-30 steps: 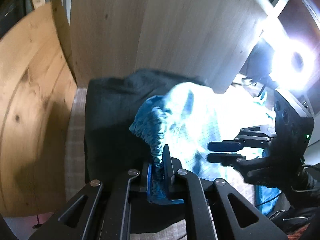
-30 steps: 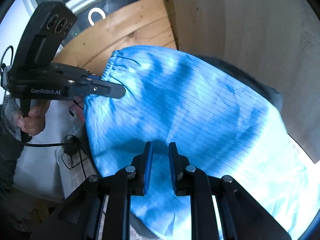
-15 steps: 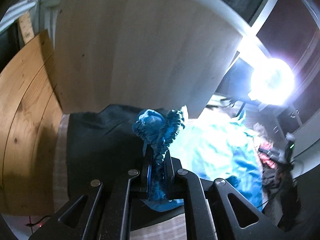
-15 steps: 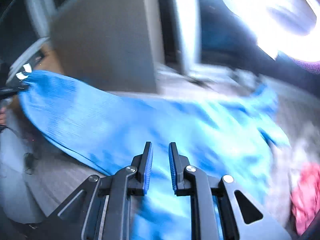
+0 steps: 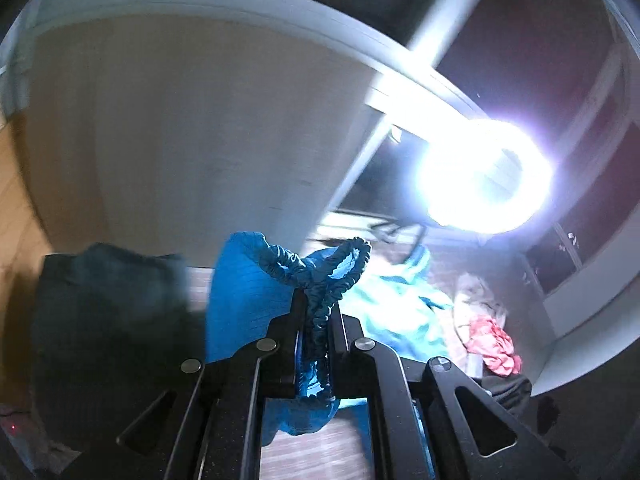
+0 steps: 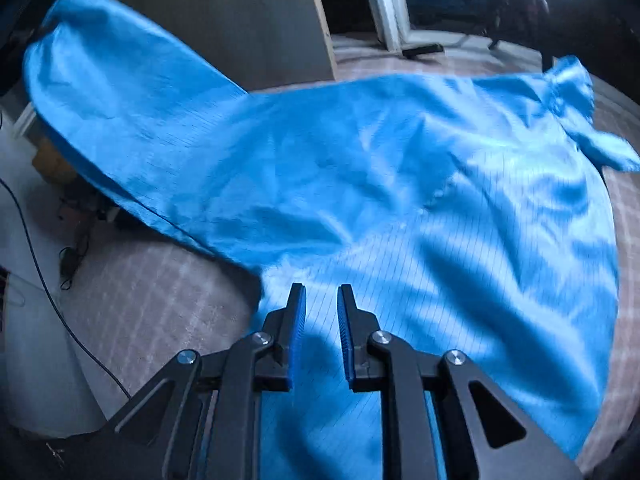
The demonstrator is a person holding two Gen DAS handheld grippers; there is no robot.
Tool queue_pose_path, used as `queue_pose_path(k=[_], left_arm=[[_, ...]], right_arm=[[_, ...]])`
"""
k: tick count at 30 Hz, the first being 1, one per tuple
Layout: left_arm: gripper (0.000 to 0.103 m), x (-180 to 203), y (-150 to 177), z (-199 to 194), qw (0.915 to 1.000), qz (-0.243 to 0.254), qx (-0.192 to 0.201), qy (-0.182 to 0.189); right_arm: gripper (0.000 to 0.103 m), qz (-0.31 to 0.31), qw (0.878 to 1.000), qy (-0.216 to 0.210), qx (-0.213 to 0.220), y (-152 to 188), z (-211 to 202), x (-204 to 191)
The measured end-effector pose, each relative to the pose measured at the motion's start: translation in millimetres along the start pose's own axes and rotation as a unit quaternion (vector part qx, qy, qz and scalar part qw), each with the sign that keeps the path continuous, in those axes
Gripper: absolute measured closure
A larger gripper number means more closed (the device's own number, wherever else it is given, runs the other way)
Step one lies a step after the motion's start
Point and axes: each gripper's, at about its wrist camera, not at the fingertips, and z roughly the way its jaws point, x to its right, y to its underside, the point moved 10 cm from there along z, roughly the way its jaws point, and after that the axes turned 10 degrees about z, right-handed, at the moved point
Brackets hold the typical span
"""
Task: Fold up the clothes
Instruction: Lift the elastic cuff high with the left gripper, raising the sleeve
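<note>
A blue pinstriped garment [image 6: 400, 184] lies spread over a checked surface [image 6: 160, 300] in the right wrist view, one sleeve [image 6: 104, 80] lifted up to the far left. My left gripper [image 5: 316, 300] is shut on the sleeve's gathered elastic cuff [image 5: 320, 268] and holds it raised; the rest of the garment [image 5: 392, 312] hangs down behind it. My right gripper [image 6: 321, 300] is open and empty, just above the garment's near part, with a small gap between its blue pads.
A dark garment [image 5: 108, 312] lies left of the cuff. A red and pale cloth pile [image 5: 492, 340] sits at the right. A bright ring lamp [image 5: 484, 176] glares above. A wooden panel [image 6: 248, 24] stands behind. Cables [image 6: 52, 292] trail at the left.
My left gripper has lifted the cuff higher and swung right. My right gripper has swung away from the sleeve toward the garment's body and now looks down on it spread out.
</note>
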Motion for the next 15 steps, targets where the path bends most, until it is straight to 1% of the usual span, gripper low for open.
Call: queue_pose_path(k=[1,4,7,10,12,15], left_arm=[[0.095,19,-2,11,1.0,0.006,-0.003,0.007],[0.095,88,-5,63,0.9987,0.026,-0.022,0.039],[0.095,158,2,123,0.9949,0.053,-0.051,0.069],[0.095,235,24,191,0.9865,0.077,-0.086,0.116],[0.095,273,42,244,0.98,0.092,-0.117,0.132],[0.095,295,86,306,0.9704,0.094,-0.173,0.139]], right_arm=[[0.087,-0.003,1.0,-0.004,0.004,-2,-8,5],[0.087,0.005,1.0,-0.01,0.018,-9,-29,34],[0.086,0.034,0.999,-0.009,0.028,-16,-49,79],[0.086,0.063,0.997,-0.01,0.031,-17,-60,125],[0.086,0.081,0.996,-0.008,0.03,-16,-63,152],[0.086,0.105,0.994,-0.009,0.023,-13,-58,186]])
